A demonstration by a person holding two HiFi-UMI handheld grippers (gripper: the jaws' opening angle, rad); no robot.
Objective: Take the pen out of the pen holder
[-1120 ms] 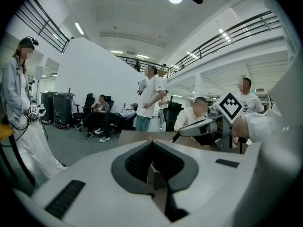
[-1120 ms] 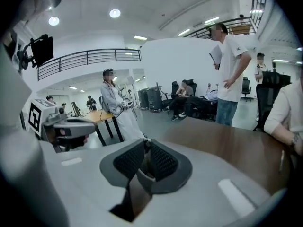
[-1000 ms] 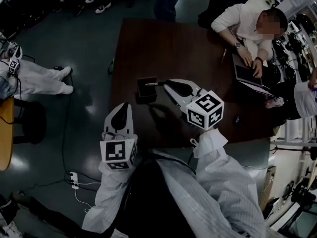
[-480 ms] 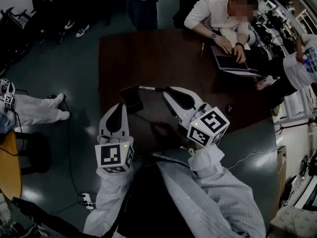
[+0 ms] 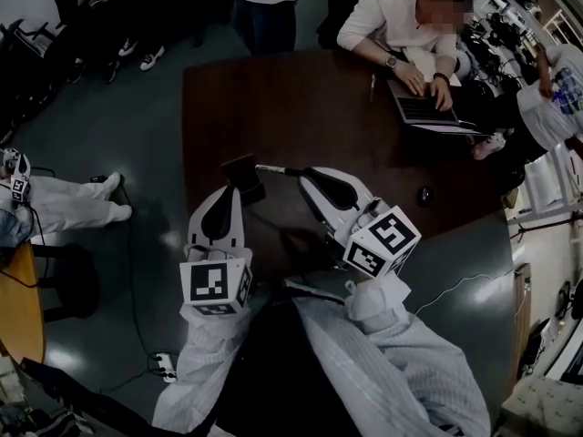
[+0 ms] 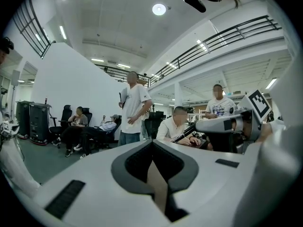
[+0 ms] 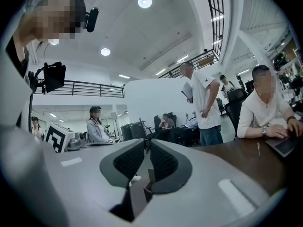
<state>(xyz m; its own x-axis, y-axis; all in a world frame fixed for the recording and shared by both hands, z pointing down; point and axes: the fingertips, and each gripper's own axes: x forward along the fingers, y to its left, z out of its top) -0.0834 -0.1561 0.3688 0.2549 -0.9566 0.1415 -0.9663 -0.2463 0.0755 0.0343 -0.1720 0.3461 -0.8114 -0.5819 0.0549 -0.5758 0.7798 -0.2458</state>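
My right gripper (image 5: pixel 302 173) is shut on one end of a slim dark pen (image 5: pixel 274 168). It holds the pen level above the brown table (image 5: pixel 310 98). The pen's free end points at the black square pen holder (image 5: pixel 241 173), which stands near the table's left edge just beyond it. The left gripper view shows the same pen (image 6: pixel 183 134) sticking out of the right gripper (image 6: pixel 201 126). My left gripper (image 5: pixel 227 192) hangs shut and empty just this side of the holder. In the right gripper view its own jaws (image 7: pixel 146 143) stand almost together, and the pen is hard to make out.
A person types on a laptop (image 5: pixel 421 109) at the table's far right corner. A small dark mouse-like object (image 5: pixel 424 193) lies near the right edge. People stand and sit beyond the far edge. A power strip (image 5: pixel 164 364) and cables lie on the floor at the left.
The pen's tip sat at the holder a second ago; it now hangs level beside it in the right gripper. Both grippers have risen and the head view has shifted.
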